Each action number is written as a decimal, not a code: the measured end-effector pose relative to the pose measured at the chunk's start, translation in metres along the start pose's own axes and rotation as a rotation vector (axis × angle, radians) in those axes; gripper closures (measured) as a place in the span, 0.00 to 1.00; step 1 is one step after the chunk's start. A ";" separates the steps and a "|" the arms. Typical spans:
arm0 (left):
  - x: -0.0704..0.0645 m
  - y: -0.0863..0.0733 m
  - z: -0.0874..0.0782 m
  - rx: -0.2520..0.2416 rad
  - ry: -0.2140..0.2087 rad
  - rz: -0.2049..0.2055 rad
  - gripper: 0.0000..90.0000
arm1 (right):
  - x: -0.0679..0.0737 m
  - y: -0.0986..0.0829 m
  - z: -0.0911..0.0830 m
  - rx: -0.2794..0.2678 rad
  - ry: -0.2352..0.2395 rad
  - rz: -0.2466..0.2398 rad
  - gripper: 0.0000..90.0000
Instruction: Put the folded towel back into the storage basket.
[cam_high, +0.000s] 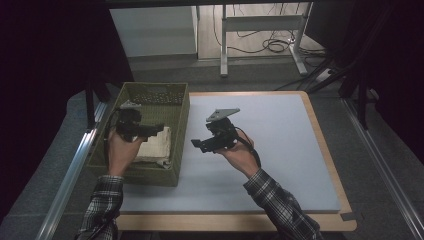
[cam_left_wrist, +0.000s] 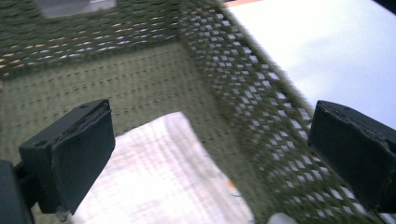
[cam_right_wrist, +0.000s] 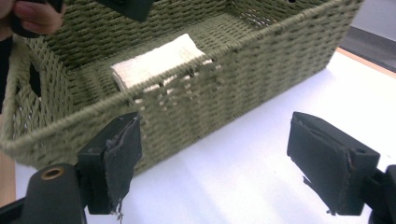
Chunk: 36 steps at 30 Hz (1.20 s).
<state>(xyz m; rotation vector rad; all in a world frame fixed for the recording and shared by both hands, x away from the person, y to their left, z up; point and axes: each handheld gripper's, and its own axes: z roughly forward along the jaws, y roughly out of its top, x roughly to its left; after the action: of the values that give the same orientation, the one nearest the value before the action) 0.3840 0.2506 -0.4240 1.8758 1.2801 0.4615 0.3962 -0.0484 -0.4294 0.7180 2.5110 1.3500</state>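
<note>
The folded cream cloth (cam_high: 155, 144) lies flat at the 6 o'clock end of the green woven basket (cam_high: 183, 117) on the table (cam_high: 280, 150), judged light, soft and limp, best pinched at its free corner; left tongs (cam_high: 159, 129) and right tongs (cam_high: 196, 145) both gape empty.

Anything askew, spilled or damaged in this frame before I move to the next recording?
Nothing spilled or askew. The folded cream cloth lies flat inside the olive woven basket, which sits square on the pale blue mat. Only oddity: the black padding on the right tongs looks frayed at its edges. Both tongs are open and empty, the left tongs over the basket.
</note>
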 end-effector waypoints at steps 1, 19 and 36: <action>0.000 0.000 0.000 0.000 0.000 0.000 0.01 | 0.000 0.000 0.000 0.000 0.000 0.000 0.20; -0.078 -0.006 -0.005 -0.053 -0.075 0.136 0.01 | -0.023 -0.040 -0.052 0.005 -0.045 0.029 0.17; -0.148 -0.018 0.010 -0.081 -0.107 0.231 0.00 | -0.037 -0.085 -0.118 0.028 -0.139 0.032 0.12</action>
<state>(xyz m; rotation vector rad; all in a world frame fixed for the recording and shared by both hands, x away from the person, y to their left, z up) 0.3175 0.1166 -0.4245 1.9615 0.9656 0.5183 0.3541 -0.1923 -0.4351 0.8308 2.4240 1.2320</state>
